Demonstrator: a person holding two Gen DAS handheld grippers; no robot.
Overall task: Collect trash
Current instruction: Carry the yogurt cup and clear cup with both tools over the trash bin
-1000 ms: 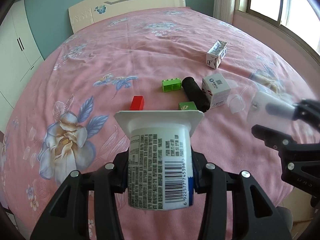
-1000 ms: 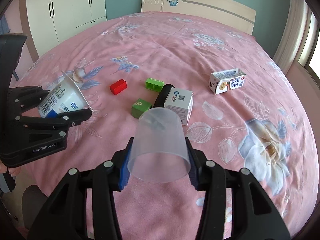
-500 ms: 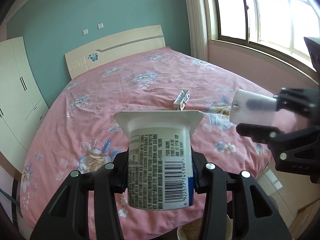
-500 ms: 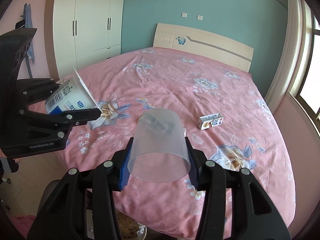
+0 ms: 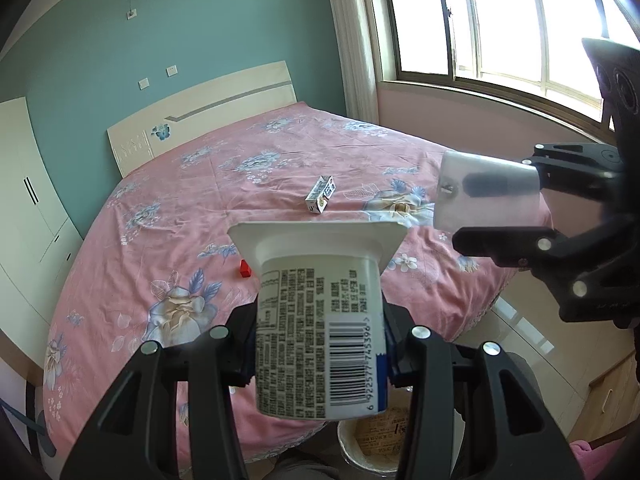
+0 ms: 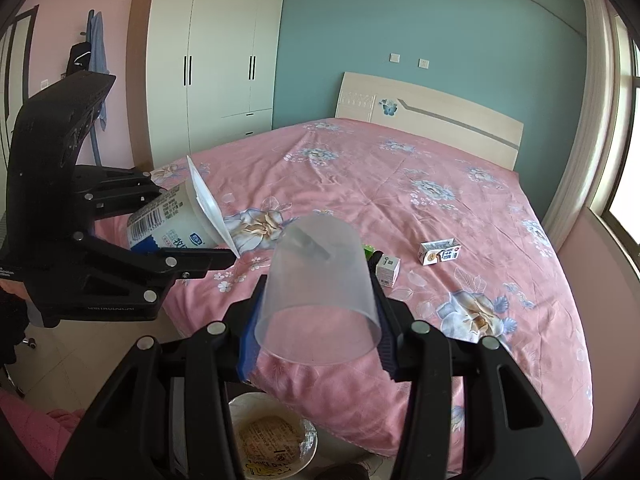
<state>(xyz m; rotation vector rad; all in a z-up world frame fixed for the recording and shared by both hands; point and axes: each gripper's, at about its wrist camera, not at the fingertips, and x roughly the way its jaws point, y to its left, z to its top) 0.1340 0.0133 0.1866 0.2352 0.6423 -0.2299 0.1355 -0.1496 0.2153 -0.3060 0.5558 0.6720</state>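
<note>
- The left gripper [image 5: 320, 344] is clenched on a yogurt tub [image 5: 320, 320]; the tub sits between the fingers [image 5: 240, 344], its wide square rim pointing away from the hand, barcode side up.
- The right gripper [image 6: 318, 320] is clenched on a clear cup [image 6: 320, 292], held between blue pads [image 6: 250, 344] with its open mouth toward the camera.
- Both held items hang over the foot edge of the bed [image 5: 200, 208], off the pink sheet.
- Below the foot of the bed stands a bin [image 6: 272, 440] with paper trash inside, under both grippers.
- On the bed lie a milk carton [image 5: 320, 194] near the middle and a red block [image 5: 245, 268] closer to the foot.
- Only the right view shows a small white box [image 6: 388, 268] and a green block [image 6: 368, 248] on the bed, just behind the cup, and the wardrobe [image 6: 208, 60] beside the bed.
- Only the left view shows the window [image 5: 500, 24].
</note>
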